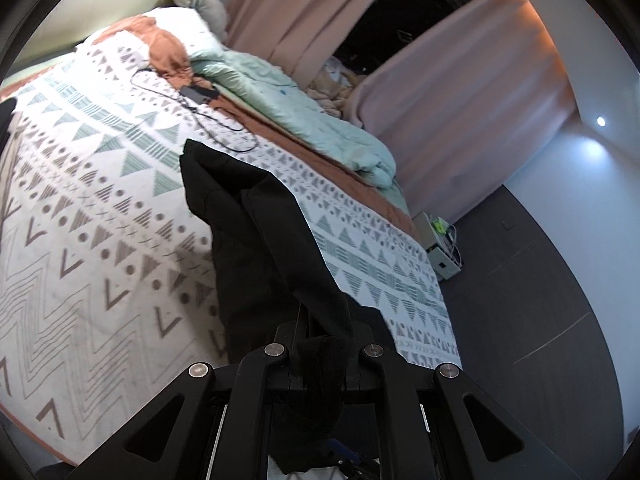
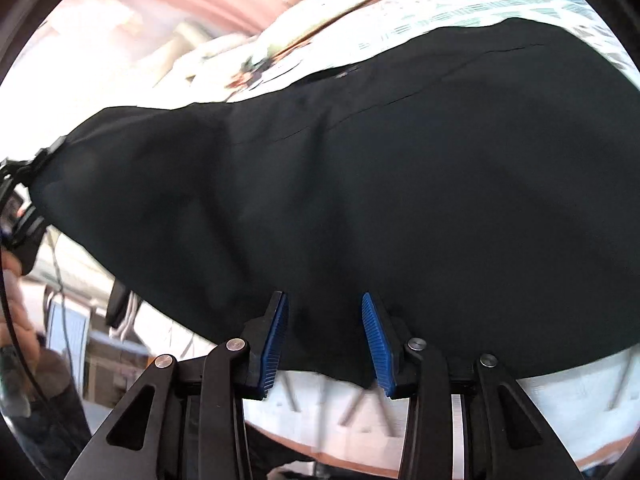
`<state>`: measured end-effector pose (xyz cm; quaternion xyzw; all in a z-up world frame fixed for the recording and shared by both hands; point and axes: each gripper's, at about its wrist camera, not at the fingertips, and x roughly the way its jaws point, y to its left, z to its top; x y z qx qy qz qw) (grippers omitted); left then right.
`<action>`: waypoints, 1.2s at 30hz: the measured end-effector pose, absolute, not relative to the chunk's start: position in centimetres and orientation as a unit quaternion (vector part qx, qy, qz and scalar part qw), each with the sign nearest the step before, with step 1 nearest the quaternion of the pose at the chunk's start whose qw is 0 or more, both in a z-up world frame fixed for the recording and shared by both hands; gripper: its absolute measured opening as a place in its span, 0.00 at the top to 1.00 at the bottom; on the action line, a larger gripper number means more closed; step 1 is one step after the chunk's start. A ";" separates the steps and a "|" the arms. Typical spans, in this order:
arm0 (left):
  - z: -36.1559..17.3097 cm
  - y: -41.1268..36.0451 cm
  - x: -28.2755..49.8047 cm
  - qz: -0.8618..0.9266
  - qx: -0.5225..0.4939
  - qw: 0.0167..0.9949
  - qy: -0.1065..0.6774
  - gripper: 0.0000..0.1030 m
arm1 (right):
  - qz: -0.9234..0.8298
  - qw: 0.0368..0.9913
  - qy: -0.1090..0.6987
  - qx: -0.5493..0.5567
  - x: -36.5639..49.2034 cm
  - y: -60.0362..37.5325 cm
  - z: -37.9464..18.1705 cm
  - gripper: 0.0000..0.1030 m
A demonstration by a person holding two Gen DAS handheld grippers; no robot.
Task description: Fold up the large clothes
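Black garment (image 1: 256,224) pinched in closed left gripper (image 1: 320,344), right gripper (image 2: 325,336) open astride hem, no legible text

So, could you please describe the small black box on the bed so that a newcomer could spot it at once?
Start at the bed with the patterned bedspread and go to its far side, where the mint-green duvet lies bunched. Beside the duvet's edge, below the rust-orange cloth, sits the small black box. Unlike the black garment, it is hard, flat and trails thin black cables.
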<state>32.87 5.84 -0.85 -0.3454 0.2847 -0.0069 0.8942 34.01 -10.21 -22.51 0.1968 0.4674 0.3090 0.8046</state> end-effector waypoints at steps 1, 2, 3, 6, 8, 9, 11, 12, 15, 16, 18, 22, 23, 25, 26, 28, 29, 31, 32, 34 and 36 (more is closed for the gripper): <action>-0.4 4.9 33.5 -0.013 -0.341 0.896 0.284 0.92 | 0.309 0.811 0.454 0.202 34.0 -11.2 -22.0 0.61; -0.1 4.1 34.0 -0.018 -0.338 0.897 0.284 0.92 | 0.304 0.816 0.446 0.205 34.0 -12.1 -21.7 0.61; 0.3 3.2 34.6 -0.023 -0.333 0.899 0.284 0.92 | 0.302 0.820 0.439 0.210 34.5 -12.6 -21.6 0.61; 0.7 1.0 36.3 -0.040 -0.322 0.901 0.287 0.92 | 0.283 0.823 0.429 0.242 35.0 -15.2 -21.8 0.61; 0.9 -0.7 37.6 -0.052 -0.315 0.901 0.293 0.92 | 0.267 0.822 0.425 0.268 35.2 -16.8 -22.2 0.61; 0.8 -1.5 38.2 -0.058 -0.312 0.901 0.297 0.92 | 0.261 0.822 0.422 0.279 35.3 -17.4 -22.3 0.61; 0.5 -3.0 39.4 -0.070 -0.304 0.900 0.304 0.92 | 0.251 0.822 0.413 0.300 35.2 -18.2 -22.4 0.61; 0.3 -3.8 40.0 -0.075 -0.301 0.899 0.308 0.92 | 0.247 0.823 0.410 0.307 35.2 -18.6 -22.4 0.61; -0.8 -5.5 41.4 -0.086 -0.296 0.895 0.322 0.92 | 0.236 0.823 0.399 0.328 34.9 -19.9 -22.5 0.61; -1.2 -6.3 42.0 -0.089 -0.292 0.894 0.327 0.92 | 0.232 0.823 0.397 0.333 34.6 -19.8 -22.5 0.61; -2.2 -8.2 43.1 -0.097 -0.276 0.894 0.339 0.92 | 0.219 0.823 0.395 0.345 34.8 -20.8 -22.6 0.61; -5.5 -11.5 45.3 -0.118 -0.270 0.879 0.375 0.92 | 0.186 0.823 0.393 0.366 34.5 -23.0 -23.0 0.61; -6.2 -12.2 45.6 -0.121 -0.268 0.875 0.384 0.92 | 0.180 0.821 0.394 0.370 34.6 -23.2 -23.2 0.61; -7.9 -13.7 46.4 -0.127 -0.265 0.865 0.406 0.92 | 0.162 0.816 0.400 0.385 34.5 -24.0 -23.9 0.61; -8.8 -14.5 46.7 -0.131 -0.262 0.860 0.417 0.92 | 0.159 0.812 0.401 0.393 34.4 -24.4 -24.1 0.61; -10.0 -15.9 47.0 -0.138 -0.255 0.854 0.432 0.92 | 0.158 0.806 0.399 0.408 34.4 -25.8 -24.1 0.61; -10.5 -16.6 47.1 -0.143 -0.251 0.851 0.438 0.92 | 0.153 0.806 0.397 0.412 34.4 -26.6 -24.2 0.61; -11.0 -17.8 47.1 -0.154 -0.246 0.847 0.446 0.92 | 0.141 0.807 0.395 0.415 34.3 -27.1 -24.3 0.61; -11.3 -18.5 47.1 -0.164 -0.244 0.843 0.450 0.92 | 0.134 0.807 0.394 0.418 34.1 -28.4 -24.3 0.61; -11.6 -19.8 47.1 -0.190 -0.239 0.835 0.459 0.89 | 0.120 0.810 0.393 0.419 33.9 -29.1 -24.3 0.61; -11.7 -20.6 47.2 -0.201 -0.227 0.828 0.472 0.82 | 0.112 0.813 0.387 0.422 33.9 -29.7 -24.1 0.61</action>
